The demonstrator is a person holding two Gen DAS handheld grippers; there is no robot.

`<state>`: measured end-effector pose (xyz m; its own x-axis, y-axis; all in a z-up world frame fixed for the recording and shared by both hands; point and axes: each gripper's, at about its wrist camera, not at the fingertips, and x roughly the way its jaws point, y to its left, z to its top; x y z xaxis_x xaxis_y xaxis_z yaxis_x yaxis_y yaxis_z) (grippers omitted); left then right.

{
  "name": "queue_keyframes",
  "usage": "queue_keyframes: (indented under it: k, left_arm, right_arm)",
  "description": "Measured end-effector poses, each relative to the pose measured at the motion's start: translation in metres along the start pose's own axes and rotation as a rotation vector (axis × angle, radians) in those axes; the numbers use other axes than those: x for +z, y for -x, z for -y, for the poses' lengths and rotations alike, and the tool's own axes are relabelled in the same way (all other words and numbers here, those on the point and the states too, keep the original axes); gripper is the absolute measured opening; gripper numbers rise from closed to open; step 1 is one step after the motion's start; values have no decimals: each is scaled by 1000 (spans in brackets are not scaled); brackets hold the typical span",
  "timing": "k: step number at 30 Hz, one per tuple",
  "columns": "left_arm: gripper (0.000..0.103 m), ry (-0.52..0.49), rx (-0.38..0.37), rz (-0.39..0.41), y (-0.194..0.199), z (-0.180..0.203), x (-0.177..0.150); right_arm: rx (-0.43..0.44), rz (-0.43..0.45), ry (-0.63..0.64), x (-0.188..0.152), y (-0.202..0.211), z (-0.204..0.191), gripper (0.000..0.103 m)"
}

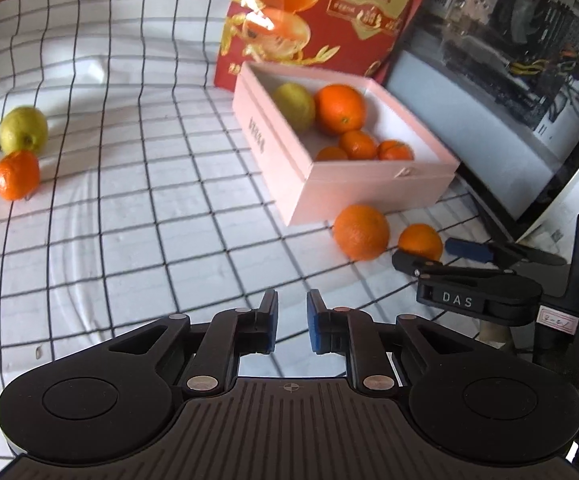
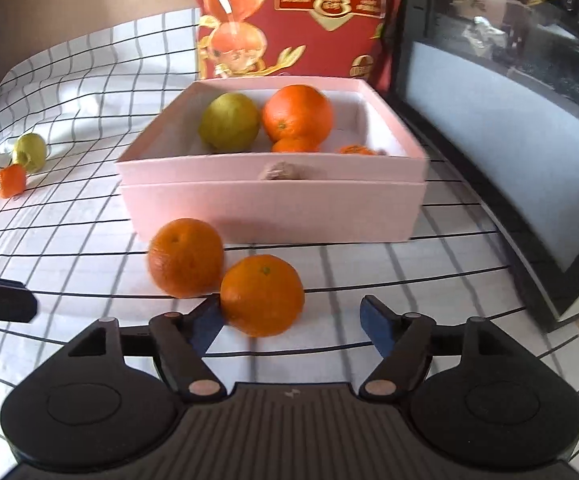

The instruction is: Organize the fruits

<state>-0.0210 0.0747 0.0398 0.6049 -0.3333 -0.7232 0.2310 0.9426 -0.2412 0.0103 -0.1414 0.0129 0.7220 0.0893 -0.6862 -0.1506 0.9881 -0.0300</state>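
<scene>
A pink box (image 1: pixel 369 184) (image 2: pixel 273 208) holds a lemon (image 1: pixel 294 106), a big orange (image 1: pixel 339 109) and several small mandarins. In front of it lie a large orange (image 2: pixel 186 256) (image 1: pixel 361 232) and a smaller orange (image 2: pixel 262 295) (image 1: pixel 420 241). My right gripper (image 2: pixel 289 302) (image 1: pixel 425 254) is open around the smaller orange: the left pad is at its side, the right pad stands well apart. My left gripper (image 1: pixel 291 294) is shut and empty above the cloth. Far left, a second lemon (image 1: pixel 24 130) (image 2: pixel 30 151) and a mandarin (image 1: pixel 16 175) (image 2: pixel 10 181) sit together.
A white cloth with a black grid (image 1: pixel 129 220) covers the table. Behind the box stands a red gift bag (image 1: pixel 329 12) (image 2: pixel 289 20). A computer case with a glass side (image 1: pixel 509 80) (image 2: pixel 509 100) borders the right edge.
</scene>
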Motion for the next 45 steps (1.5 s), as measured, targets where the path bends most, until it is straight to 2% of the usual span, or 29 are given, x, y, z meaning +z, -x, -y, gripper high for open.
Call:
queue_keyframes:
  k: [5,8,11,12,14,16,17,18,19,20,23,26,30,35,38,45]
  left_arm:
    - [19,-102,2,27,-5,30,16]
    - [20,-197,11,27,-19,58,25]
    - [23,-342,83,36,-37,87,30]
    - [22,-373,121,33,-45,94,30]
    - [23,-385,144,6,-59,101,30]
    - [33,-413,155,6,-64,106,27]
    - [44,-436,147,1,-66,109,26]
    - [50,-452,135,-8,-67,112,25]
    - [61,-452,119,-18,-68,113,24]
    - [67,-438,107,-22,-69,112,25]
    - [69,-368,133,-26,-71,104,32]
    - [69,-292,183,-63,-79,92,39]
    - [68,-221,191,-98,-86,77,46]
    - [63,-155,163,-132,-95,68,49]
    - [54,-146,141,-134,-97,67,48]
    - [54,-123,69,-127,-70,64,27]
  right_arm:
    - [47,29,-17,-3,9,21,76]
    - [54,47,-4,-8,10,28,84]
    - [95,38,-7,-12,8,33,85]
    - [103,35,-7,-12,8,34,85]
    - [108,39,-4,-13,9,36,85]
    - [113,43,1,-14,10,36,85]
    - [114,45,4,-15,10,36,86]
    - [112,47,7,-16,11,36,86]
    - [111,48,14,-17,11,35,86]
    - [109,47,21,-17,12,33,87]
    - [101,42,47,-17,11,29,89]
    - [103,37,57,-17,10,28,91]
    - [112,38,55,-17,10,30,92]
    - [110,36,60,-16,9,29,93]
    - [106,32,69,-16,8,28,93]
    - [108,28,67,-14,7,29,94]
